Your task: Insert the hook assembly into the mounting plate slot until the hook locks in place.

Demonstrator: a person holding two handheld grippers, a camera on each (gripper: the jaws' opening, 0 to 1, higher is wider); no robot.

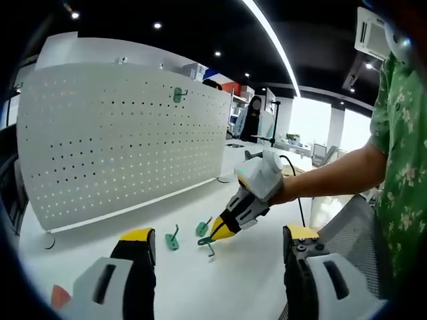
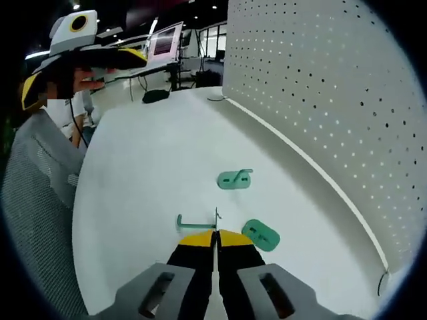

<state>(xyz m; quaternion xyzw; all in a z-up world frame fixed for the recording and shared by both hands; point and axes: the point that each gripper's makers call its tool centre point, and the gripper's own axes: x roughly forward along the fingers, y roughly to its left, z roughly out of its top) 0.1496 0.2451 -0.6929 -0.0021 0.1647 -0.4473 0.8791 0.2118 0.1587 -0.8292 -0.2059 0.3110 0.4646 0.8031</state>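
While the left tool (image 1: 217, 250) gapes, the right tool (image 2: 215, 241) clenches a hook (image 2: 198, 223) on open table (image 2: 147, 160).

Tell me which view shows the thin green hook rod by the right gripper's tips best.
The right gripper view: the thin green hook rod lies just ahead of the right gripper, whose jaws are shut. In the left gripper view the rod is small, at that gripper's yellow tips.

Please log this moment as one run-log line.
right gripper: shut on green wire hook | left gripper: open, hovering | two green plastic mounting plates: on white table
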